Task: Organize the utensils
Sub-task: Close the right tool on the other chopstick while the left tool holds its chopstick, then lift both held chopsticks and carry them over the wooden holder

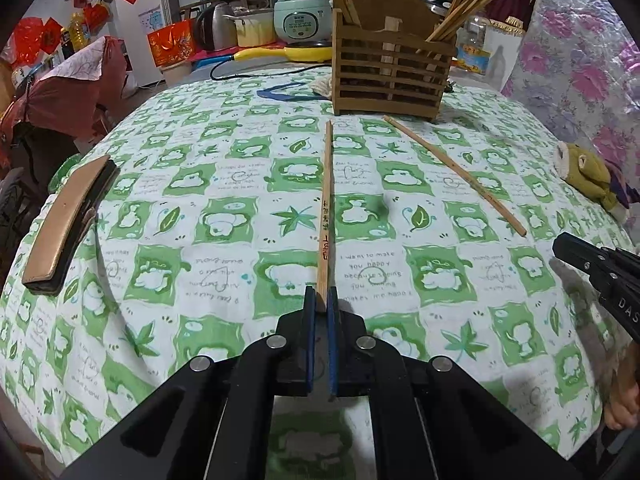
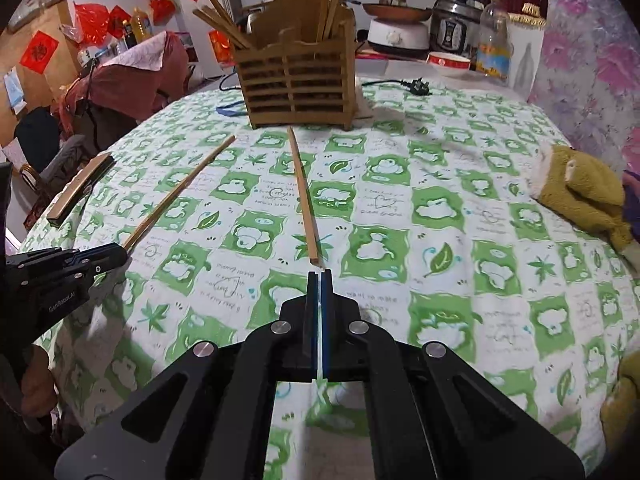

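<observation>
In the left wrist view, the left gripper (image 1: 321, 300) sits at the bottom centre of the frame, its blue-padded fingers (image 1: 332, 320) pinching the near end of a long pale wooden chopstick with dark printed characters (image 1: 326, 208). That chopstick runs straight up the frame toward a slatted brown wooden utensil holder (image 1: 390, 76) at upper centre, which already has several chopsticks standing in its two ends. A second plain wooden chopstick (image 1: 454, 174) lies flat on the green-and-white patterned tablecloth (image 1: 200, 220), slanting from just below the holder toward the right edge. The right gripper (image 1: 600, 268) enters at the right edge; its fingertips are not clear here. A tan and black flat case (image 1: 68, 220) lies at the left edge, and an olive plush toy (image 1: 588, 176) at the right.

In the right wrist view, the right gripper (image 2: 320, 280) at bottom centre has its fingers pressed nearly together with nothing between them, just short of the near tip of the plain chopstick (image 2: 304, 196). The left gripper (image 2: 104, 258) at the left edge grips the printed chopstick (image 2: 184, 188). The holder (image 2: 296, 80) stands at upper centre.
</observation>
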Demonstrator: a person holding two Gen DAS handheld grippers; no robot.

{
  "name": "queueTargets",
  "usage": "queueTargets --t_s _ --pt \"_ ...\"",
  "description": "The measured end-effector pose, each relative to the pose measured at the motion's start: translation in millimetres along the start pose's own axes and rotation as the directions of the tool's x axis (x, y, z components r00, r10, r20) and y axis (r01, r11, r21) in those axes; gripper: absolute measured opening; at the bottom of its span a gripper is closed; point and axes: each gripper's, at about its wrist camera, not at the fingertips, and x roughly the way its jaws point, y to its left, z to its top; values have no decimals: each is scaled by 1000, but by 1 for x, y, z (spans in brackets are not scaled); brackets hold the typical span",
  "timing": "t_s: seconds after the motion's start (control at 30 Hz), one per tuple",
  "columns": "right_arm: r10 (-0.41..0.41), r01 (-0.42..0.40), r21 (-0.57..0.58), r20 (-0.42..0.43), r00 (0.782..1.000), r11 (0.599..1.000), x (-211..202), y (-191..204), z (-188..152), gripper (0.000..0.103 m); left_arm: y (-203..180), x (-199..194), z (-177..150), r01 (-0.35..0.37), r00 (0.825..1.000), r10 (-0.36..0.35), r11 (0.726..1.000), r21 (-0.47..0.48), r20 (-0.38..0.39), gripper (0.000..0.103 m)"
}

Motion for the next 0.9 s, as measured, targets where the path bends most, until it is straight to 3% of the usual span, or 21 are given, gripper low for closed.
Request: queueTargets --t_s 0.03,0.1,0.17,0.43,0.53,0.57,0.6,0.73,0.9 --pt "5 -5 3 3 1000 1000 -1 -1 0 10 0 -1 0 0 1000 0 1000 -1 3 6" --pt "14 -14 23 9 1000 1000 -1 -5 2 29 2 -1 -1 -3 1000 3 1000 -12 1 6" --pt "23 -24 36 8 1000 999 0 -7 4 40 4 0 -2 5 1000 -5 1000 -25 -5 6" --pt "-9 9 -4 -28 1000 1000 24 3 20 42 10 3 -1 9 1000 -9 999 -43 -12 6" --pt "2 -4 -25 -93 996 1000 43 8 22 34 11 5 0 3 1000 -4 999 -43 -9 6" --pt "9 -12 -31 -108 994 999 47 9 22 14 10 5 0 -1 1000 0 999 -43 -11 6" --pt "10 -14 -34 -112 994 999 48 9 22 7 10 6 1 -3 1000 3 999 -43 -14 6" --pt "7 -11 -42 -82 997 999 38 11 19 6 11 0 2 1 1000 -2 999 -52 -8 6" --pt "-11 12 -65 18 1000 998 -8 18 15 6 11 -32 2 -12 998 14 999 -44 60 6"
